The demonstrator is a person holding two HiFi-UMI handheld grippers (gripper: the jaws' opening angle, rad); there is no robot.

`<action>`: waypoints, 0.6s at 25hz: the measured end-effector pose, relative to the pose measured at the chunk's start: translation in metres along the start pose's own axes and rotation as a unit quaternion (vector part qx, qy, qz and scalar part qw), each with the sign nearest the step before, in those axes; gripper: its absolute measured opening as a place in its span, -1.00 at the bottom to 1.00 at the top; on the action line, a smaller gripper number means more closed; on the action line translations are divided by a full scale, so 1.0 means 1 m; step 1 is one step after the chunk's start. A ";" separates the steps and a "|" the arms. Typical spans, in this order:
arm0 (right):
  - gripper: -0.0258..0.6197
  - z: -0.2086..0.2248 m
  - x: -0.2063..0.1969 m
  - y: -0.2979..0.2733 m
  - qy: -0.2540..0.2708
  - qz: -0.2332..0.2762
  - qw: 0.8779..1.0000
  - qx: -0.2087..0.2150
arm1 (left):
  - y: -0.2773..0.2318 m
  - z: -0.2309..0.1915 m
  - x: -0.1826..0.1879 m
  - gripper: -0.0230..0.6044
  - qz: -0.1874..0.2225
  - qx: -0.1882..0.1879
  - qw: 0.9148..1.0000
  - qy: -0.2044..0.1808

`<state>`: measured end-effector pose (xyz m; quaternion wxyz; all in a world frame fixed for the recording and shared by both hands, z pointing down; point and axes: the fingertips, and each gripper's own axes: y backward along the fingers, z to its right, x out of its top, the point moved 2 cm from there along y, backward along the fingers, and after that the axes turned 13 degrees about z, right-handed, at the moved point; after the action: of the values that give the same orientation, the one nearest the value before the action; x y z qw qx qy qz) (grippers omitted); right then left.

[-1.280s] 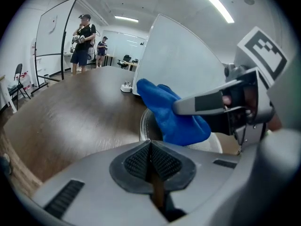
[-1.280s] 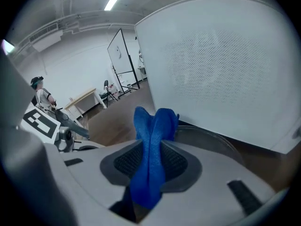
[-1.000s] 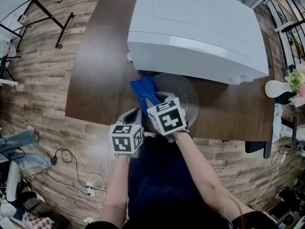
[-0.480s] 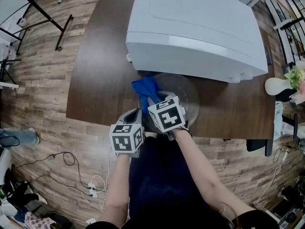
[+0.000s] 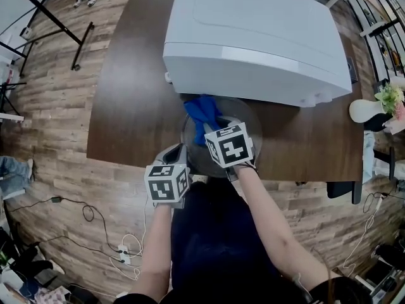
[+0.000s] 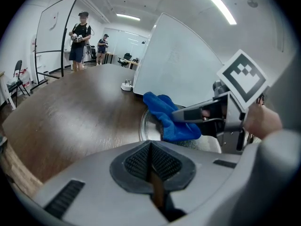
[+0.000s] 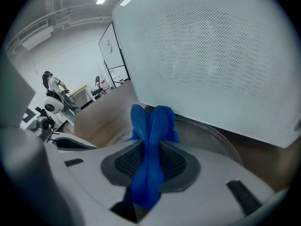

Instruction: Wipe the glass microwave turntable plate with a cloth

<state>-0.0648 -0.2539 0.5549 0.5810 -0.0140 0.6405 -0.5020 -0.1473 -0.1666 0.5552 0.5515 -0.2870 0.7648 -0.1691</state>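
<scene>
The person is wearing dark navy clothing (image 5: 212, 233). The grey left gripper (image 6: 151, 166) and right gripper (image 7: 149, 168) are each carrying a white cube (image 5: 167, 183) with black square markers.

Dark brown table (image 5: 130, 106) on wood-plank floor (image 5: 50, 94) — white walls (image 7: 75, 60), strip lights (image 6: 217, 4) overhead.

A bunched blue cloth (image 5: 202, 113) lies at the far-left rim of the clear glass plate (image 5: 252, 120).

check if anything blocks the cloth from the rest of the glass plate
Nothing visible does. The right hand-held gripper holds the blue cloth on the glass plate, at its far left; the rest is bare. The microwave stands behind its rim.
</scene>
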 end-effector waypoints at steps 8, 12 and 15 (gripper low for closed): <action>-0.63 0.031 -0.001 0.011 -0.032 0.008 0.999 -0.036 | -0.001 0.001 0.000 -0.92 -0.001 -0.002 1.000 0.002; -0.63 0.047 -0.004 0.019 -0.047 0.012 0.997 -0.056 | -0.001 0.000 0.000 -0.92 -0.003 -0.002 1.000 0.003; -0.63 0.060 -0.007 0.027 -0.059 0.017 0.996 -0.071 | -0.001 0.001 -0.001 -0.92 -0.003 -0.002 1.000 0.006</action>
<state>-0.0023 -0.2739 0.5527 0.6233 -0.0740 0.6396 -0.4437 -0.1464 -0.1669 0.5559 0.5456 -0.2896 0.7676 -0.1714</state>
